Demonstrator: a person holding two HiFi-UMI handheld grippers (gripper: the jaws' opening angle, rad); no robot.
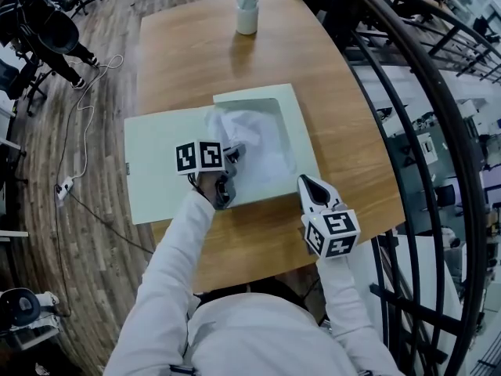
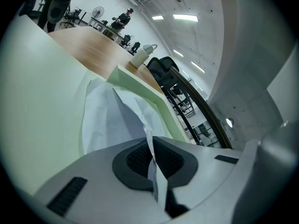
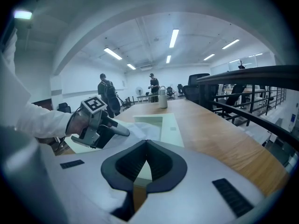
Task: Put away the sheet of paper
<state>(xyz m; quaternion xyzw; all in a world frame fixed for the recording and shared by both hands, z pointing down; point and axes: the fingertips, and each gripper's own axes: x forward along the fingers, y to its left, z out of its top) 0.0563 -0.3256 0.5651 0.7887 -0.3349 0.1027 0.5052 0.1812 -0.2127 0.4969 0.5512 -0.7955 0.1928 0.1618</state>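
Note:
A crumpled white sheet of paper (image 1: 254,139) lies partly inside an open pale green folder (image 1: 160,163) on the wooden table. My left gripper (image 1: 234,154) is shut on the sheet's near edge. In the left gripper view the paper (image 2: 114,120) runs up from between the dark pads (image 2: 135,158), with the folder (image 2: 42,87) beneath it. My right gripper (image 1: 307,182) hovers just off the folder's near right corner, shut and holding nothing. In the right gripper view its jaw tips (image 3: 146,146) meet, with the left gripper (image 3: 100,125) and the folder (image 3: 170,125) ahead.
A white lidded jug (image 1: 247,12) stands at the table's far edge. A curved black railing (image 1: 427,124) runs close along the table's right side. On the floor to the left lie a cable (image 1: 82,131) and office chairs (image 1: 39,30). Two people stand far off (image 3: 106,90).

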